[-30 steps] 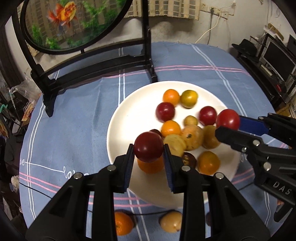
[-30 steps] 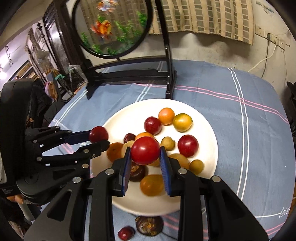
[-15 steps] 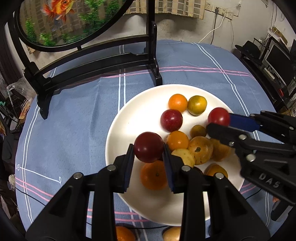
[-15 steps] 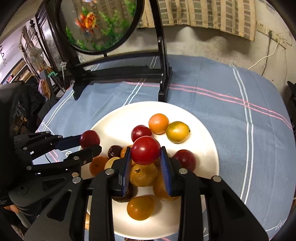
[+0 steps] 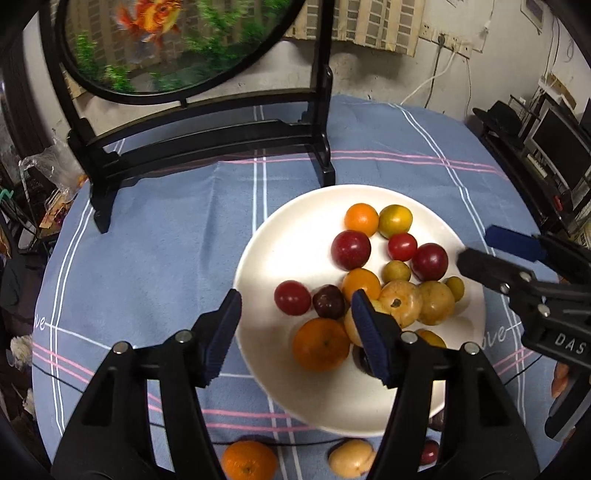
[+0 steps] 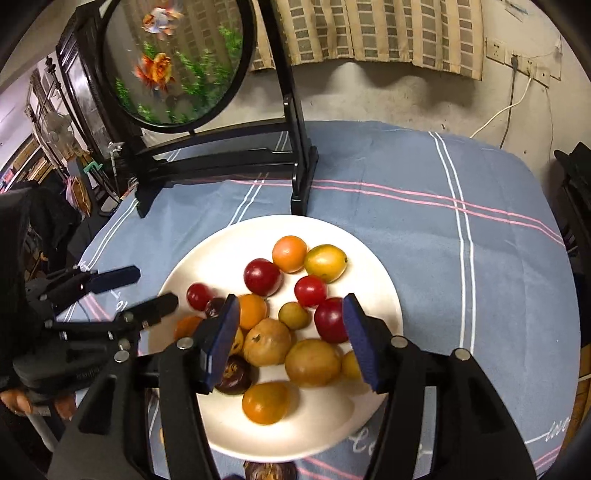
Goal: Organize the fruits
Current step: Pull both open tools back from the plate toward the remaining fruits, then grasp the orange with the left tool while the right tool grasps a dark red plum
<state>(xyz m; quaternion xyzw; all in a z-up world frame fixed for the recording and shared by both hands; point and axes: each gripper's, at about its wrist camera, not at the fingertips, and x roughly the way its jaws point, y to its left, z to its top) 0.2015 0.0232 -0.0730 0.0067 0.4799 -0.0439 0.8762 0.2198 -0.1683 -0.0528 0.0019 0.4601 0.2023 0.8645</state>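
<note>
Both the left gripper (image 5: 295, 334) and the right gripper (image 6: 290, 339) are opening their fingers, nothing between them, above the white plate (image 5: 266, 258). Advice: finish releasing, lifting clear without nudging the piled fruits (image 5: 399, 302).

A round table under a blue tablecloth (image 5: 166, 240) with white and pink stripes fills the foreground. Ahead of the tool stands a black-framed round goldfish screen (image 6: 173, 62) on its stand, before a worn plaster wall (image 6: 406, 99) with a checked curtain (image 6: 369, 33), a wall socket (image 6: 517, 61) and white cable. Dark shelving with a monitor (image 5: 561, 151) stands off right.
</note>
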